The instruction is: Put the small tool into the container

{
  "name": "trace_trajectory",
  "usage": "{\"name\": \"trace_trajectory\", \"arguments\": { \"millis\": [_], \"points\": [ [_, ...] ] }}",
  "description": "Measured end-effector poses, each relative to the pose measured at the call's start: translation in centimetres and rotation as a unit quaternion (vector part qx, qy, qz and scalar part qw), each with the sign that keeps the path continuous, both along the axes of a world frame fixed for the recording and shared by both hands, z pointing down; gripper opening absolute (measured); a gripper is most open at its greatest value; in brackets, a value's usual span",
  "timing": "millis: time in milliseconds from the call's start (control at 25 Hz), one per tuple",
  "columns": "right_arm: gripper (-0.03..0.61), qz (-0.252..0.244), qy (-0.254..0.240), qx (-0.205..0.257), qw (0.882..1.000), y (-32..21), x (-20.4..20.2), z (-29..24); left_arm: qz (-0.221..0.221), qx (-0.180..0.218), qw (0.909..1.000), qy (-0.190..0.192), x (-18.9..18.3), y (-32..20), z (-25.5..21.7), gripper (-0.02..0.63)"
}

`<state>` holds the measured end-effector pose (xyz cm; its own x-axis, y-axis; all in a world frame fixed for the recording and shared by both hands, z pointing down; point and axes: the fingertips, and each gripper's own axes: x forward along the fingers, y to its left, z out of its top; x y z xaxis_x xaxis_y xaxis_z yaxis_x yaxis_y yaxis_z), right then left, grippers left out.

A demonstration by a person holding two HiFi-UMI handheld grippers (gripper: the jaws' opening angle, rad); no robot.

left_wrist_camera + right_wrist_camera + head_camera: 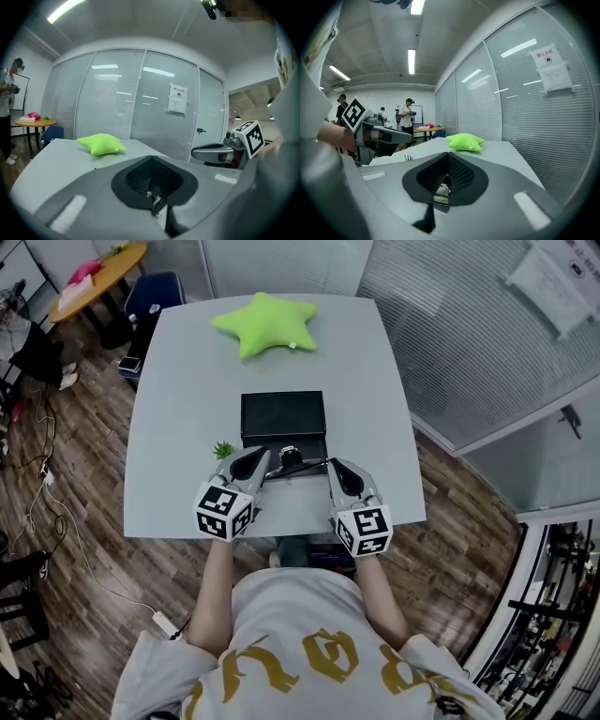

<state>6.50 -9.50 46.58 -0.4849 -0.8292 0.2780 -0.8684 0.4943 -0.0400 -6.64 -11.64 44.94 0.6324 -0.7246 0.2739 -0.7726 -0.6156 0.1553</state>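
Small tool (292, 457) lies right between left gripper (262, 461) and right gripper (332, 468), each with jaws pressed together, container (283, 414) just beyond, left looking nearer.

The container (283, 413) is a flat black rectangular box lying square in the middle of the grey tabletop (187, 381). The small tool (291, 458), a dark rounded body on a thin pale bar, lies level along the container's near edge. Its ends are pinched in the closed left claw (267, 471) and right claw (329, 465); whether it touches the box cannot be told.
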Motion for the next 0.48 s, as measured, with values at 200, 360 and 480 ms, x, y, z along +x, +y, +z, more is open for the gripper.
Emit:
{"name": "trace_trajectory", "arguments": {
  "millis": [200,360,480],
  "points": [
    [0.023,-0.001,0.001,-0.002,1.000,-0.04,0.10,0.08,-0.002,-0.002,1.0000,-0.004,-0.06,-0.11,0.26,0.000],
    [0.023,0.000,0.004,-0.007,1.000,-0.18,0.18,0.37,-0.004,-0.006,1.0000,-0.004,-0.24,-0.46,0.64,0.000],
    [0.023,0.005,0.002,-0.009,1.000,-0.14,0.41,0.54,-0.007,-0.010,0.9999,-0.007,-0.38,-0.48,1.03,0.000]
  ]
}}
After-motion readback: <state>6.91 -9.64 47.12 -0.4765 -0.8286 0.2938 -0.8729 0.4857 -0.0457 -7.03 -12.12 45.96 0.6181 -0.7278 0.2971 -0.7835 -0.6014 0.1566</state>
